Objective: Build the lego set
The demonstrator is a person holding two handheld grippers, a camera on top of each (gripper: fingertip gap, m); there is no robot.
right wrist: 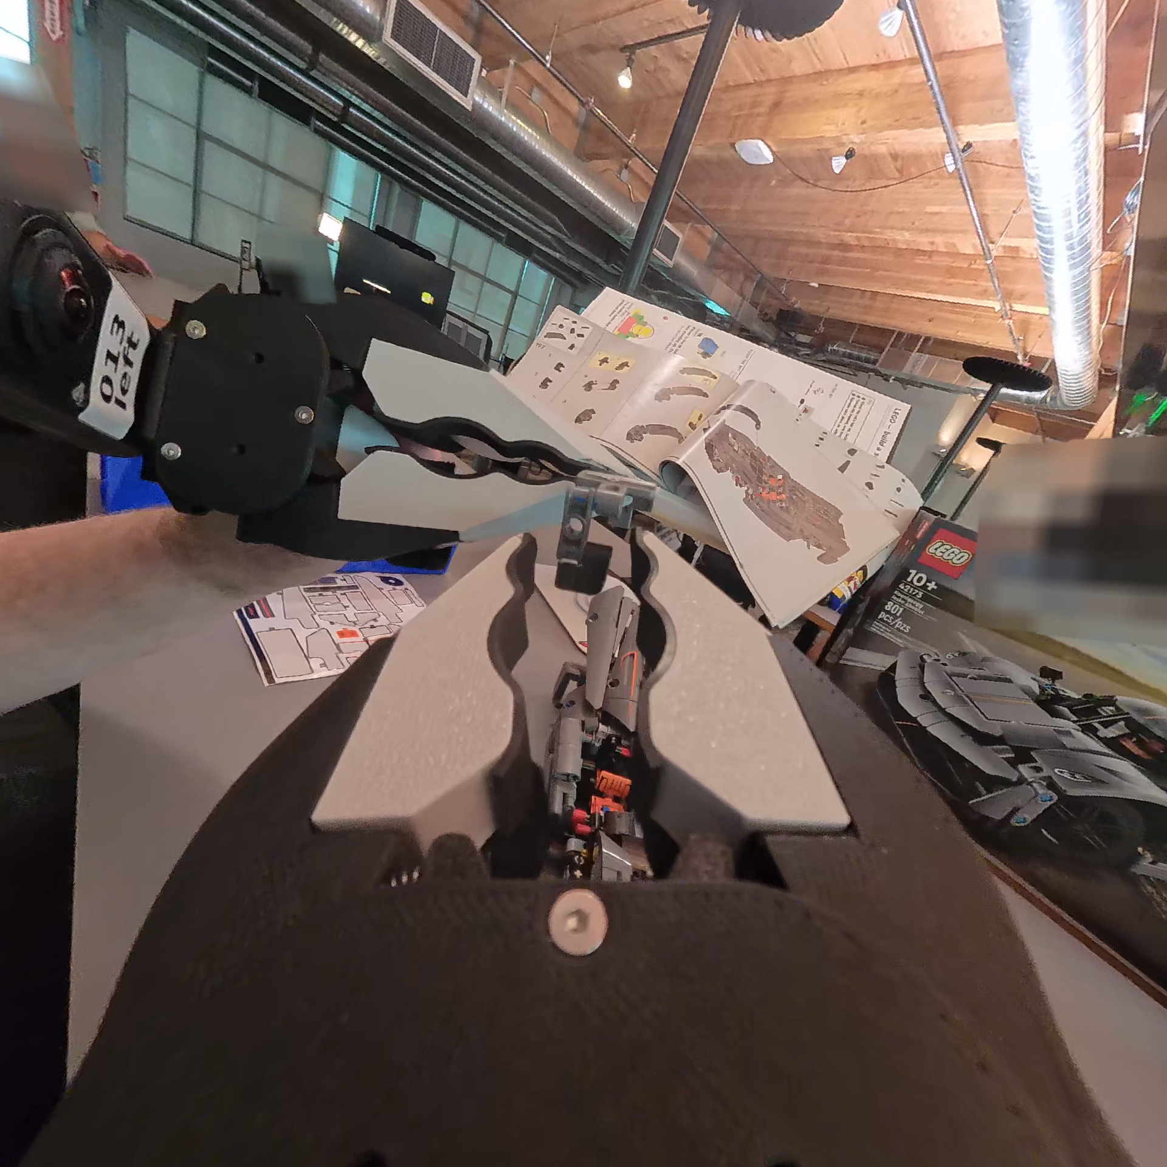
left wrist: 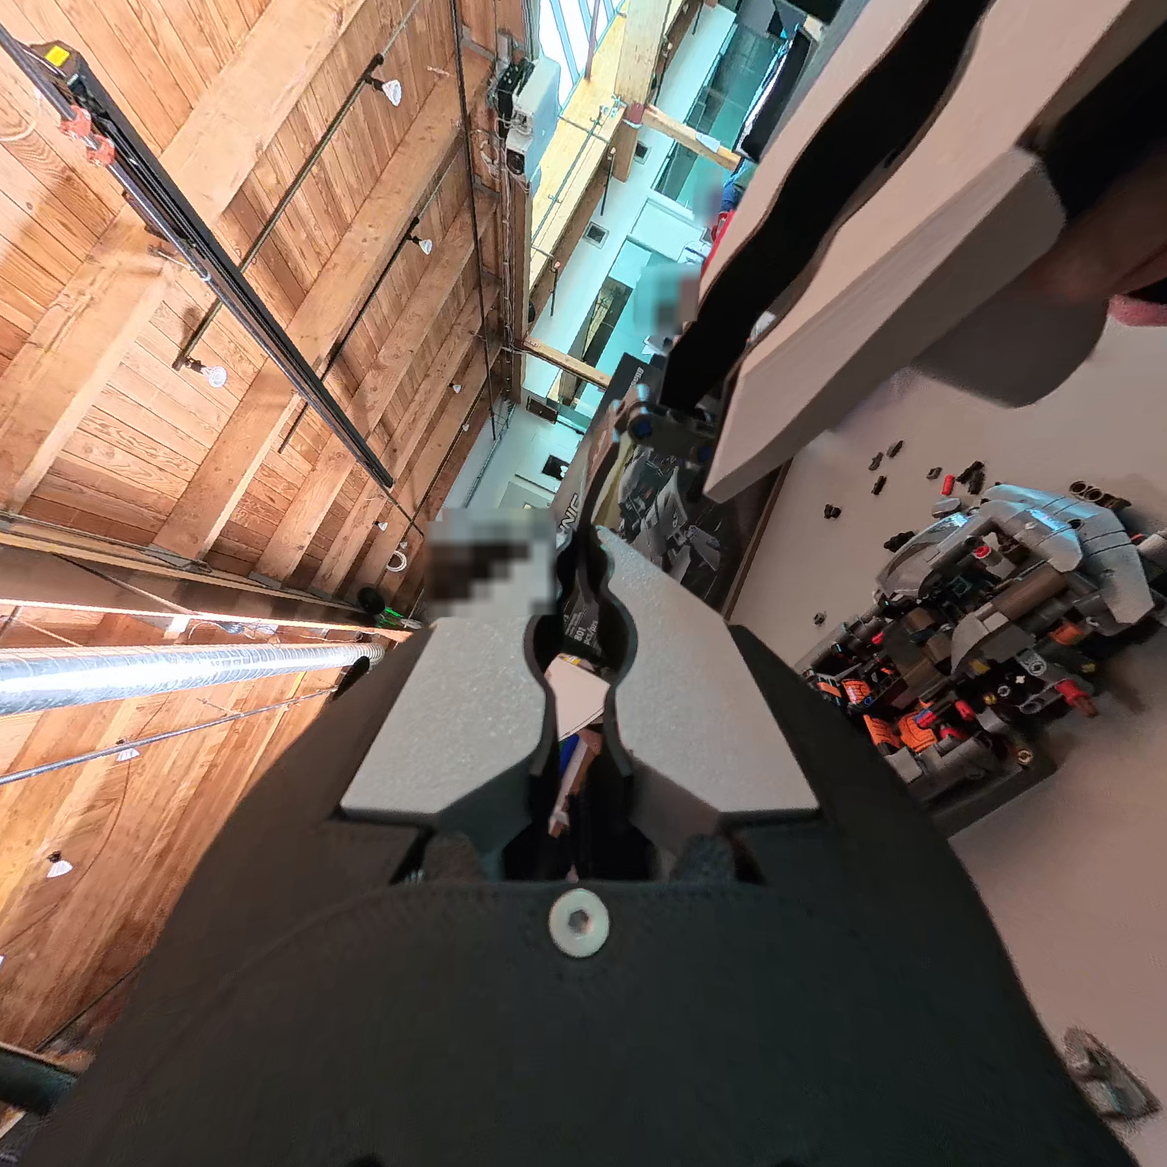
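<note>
Your right gripper point(right wrist: 581, 556) fills the bottom of its view, and its two grey fingers point(right wrist: 442, 707) sit close together, with a narrow gap. Through that gap you can see the half-built lego car point(right wrist: 593, 745) on the table below. Nothing is pinched between these fingers as far as the picture shows.

Up at about 10 o'clock, your left gripper point(right wrist: 606, 492) reaches in from the side. Its tips are squeezed onto a small grey lego piece point(right wrist: 578, 511) with a black block point(right wrist: 582, 568) hanging under it. It looks like you hold the piece up high so you can check it, or pass it to the right gripper just below.

From the left gripper's own camera, the fingers point(left wrist: 461, 701) are nearly closed, but the little piece cannot be seen at the tips point(left wrist: 584, 537). In that view the lego car point(left wrist: 985, 631) sits at 3 o'clock, with loose small parts point(left wrist: 909, 473) spread near it, handy to grab.

At 1 o'clock in the right view, the instruction book point(right wrist: 726, 404) leans open so you can look at the pages. The lego box point(right wrist: 1010, 694) lies at 3 o'clock, and a sticker sheet point(right wrist: 322, 625) rests flat at 9 o'clock.
</note>
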